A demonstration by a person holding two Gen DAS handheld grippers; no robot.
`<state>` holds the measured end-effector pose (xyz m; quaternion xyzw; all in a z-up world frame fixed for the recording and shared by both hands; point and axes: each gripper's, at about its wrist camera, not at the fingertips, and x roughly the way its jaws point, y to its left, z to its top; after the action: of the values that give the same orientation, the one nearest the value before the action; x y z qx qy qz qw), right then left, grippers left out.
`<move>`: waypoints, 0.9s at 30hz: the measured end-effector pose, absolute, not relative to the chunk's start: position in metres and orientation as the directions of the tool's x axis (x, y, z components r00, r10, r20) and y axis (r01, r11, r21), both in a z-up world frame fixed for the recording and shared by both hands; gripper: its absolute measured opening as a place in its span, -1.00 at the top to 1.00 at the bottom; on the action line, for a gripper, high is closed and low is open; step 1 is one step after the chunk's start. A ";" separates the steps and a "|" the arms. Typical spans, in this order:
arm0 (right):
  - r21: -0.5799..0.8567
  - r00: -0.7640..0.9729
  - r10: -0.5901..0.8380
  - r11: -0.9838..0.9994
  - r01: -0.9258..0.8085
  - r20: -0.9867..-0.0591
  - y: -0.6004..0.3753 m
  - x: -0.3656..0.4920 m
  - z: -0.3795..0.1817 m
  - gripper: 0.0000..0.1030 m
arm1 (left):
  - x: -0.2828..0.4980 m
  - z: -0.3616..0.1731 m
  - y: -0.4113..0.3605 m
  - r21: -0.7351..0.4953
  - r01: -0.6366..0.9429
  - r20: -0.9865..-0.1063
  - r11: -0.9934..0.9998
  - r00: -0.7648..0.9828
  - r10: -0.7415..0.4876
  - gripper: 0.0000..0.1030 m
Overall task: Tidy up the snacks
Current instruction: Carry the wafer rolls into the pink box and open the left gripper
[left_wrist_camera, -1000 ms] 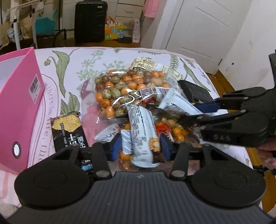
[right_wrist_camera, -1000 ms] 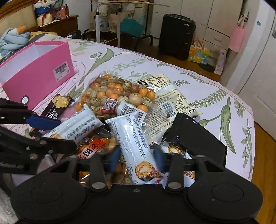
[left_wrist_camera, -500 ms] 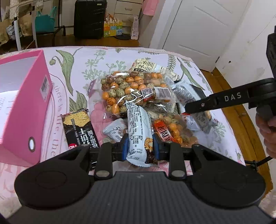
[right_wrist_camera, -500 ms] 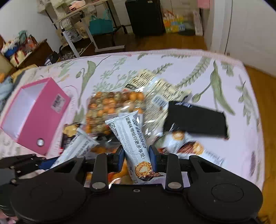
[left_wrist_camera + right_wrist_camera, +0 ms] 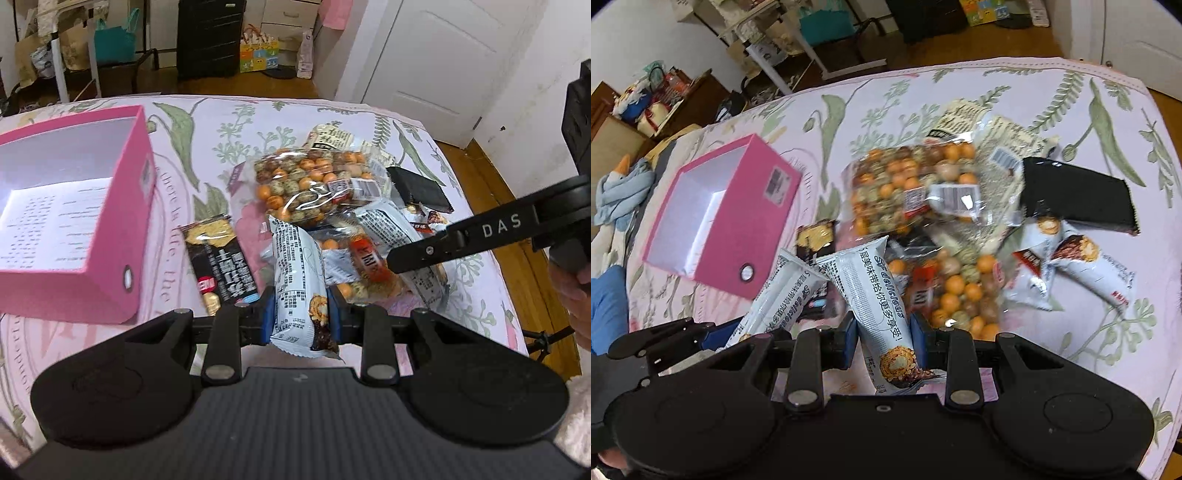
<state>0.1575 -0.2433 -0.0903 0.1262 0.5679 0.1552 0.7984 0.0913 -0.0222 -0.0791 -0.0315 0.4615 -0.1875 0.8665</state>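
Note:
My left gripper (image 5: 300, 310) is shut on a white snack bar (image 5: 297, 273), held above the table. My right gripper (image 5: 882, 332) is shut on a second white snack bar (image 5: 879, 291), also lifted; in the left wrist view its arm (image 5: 480, 236) and bar (image 5: 399, 240) show at right. The left gripper's bar (image 5: 783, 299) shows at lower left in the right wrist view. An open pink box (image 5: 122, 206) stands at left, also in the right wrist view (image 5: 746, 221). A pile of snack bags with coated peanuts (image 5: 314, 184) lies in the middle.
A dark cracker packet (image 5: 221, 258) lies beside the box. A black pouch (image 5: 1075, 199) and more white bars (image 5: 1082, 258) lie at right on the floral tablecloth (image 5: 1108, 110). A suitcase (image 5: 210, 37) and clutter stand on the floor beyond the table.
Both grippers have lifted their snack bars up off the pile and pulled back. The left view has shifted so more of the pink box's inside shows.

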 end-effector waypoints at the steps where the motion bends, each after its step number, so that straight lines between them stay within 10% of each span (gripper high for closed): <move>1: 0.378 0.301 0.393 0.919 -0.110 -0.869 -0.240 0.156 -0.090 0.32 | 0.090 -0.078 -0.018 -0.225 0.290 -0.789 0.930 0.506 -0.348 0.47; 27: 0.471 0.224 0.555 0.816 -0.337 -0.801 -0.072 0.143 -0.051 0.33 | 0.107 -0.008 0.139 -0.244 0.171 -0.722 0.955 0.626 -0.296 0.47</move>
<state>0.1428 -0.0718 -0.0513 0.0987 0.5527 0.2872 0.7761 0.1073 0.1387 -0.0078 -0.0759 0.4125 -0.1300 0.8984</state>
